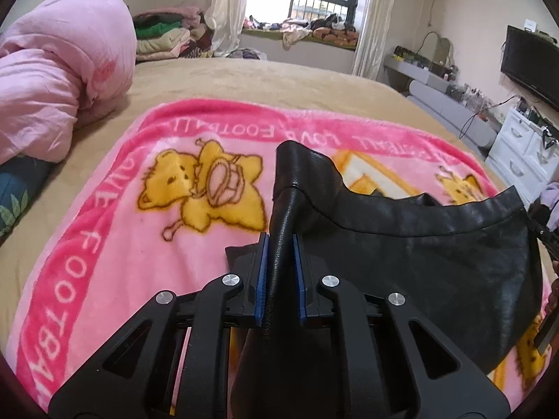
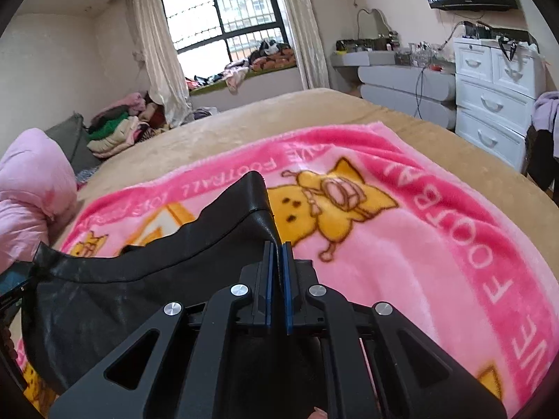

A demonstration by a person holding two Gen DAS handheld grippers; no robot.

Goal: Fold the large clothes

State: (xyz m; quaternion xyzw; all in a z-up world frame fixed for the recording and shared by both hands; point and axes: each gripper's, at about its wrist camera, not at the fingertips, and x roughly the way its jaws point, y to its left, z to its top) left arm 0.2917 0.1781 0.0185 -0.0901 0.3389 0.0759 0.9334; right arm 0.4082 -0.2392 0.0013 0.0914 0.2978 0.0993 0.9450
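Black leather garment (image 1: 436, 262) lifted over pink cartoon blanket (image 1: 122, 244) on tan bed (image 1: 244, 76). Left gripper (image 1: 280, 241) clamps one garment corner; right gripper (image 2: 278, 248) pinches the other, fabric sagging between them. Pink quilt (image 1: 52, 70) bunched beside blanket. Clothes pile (image 2: 115, 129) beyond the bed; white drawers (image 2: 496, 97) against the wall.

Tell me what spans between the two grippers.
The black leather garment, sagging over the pink blanket, held by left gripper and right gripper; both views.

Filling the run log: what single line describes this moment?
left tongs: shut on black garment | right tongs: shut on black garment | garment over pink blanket
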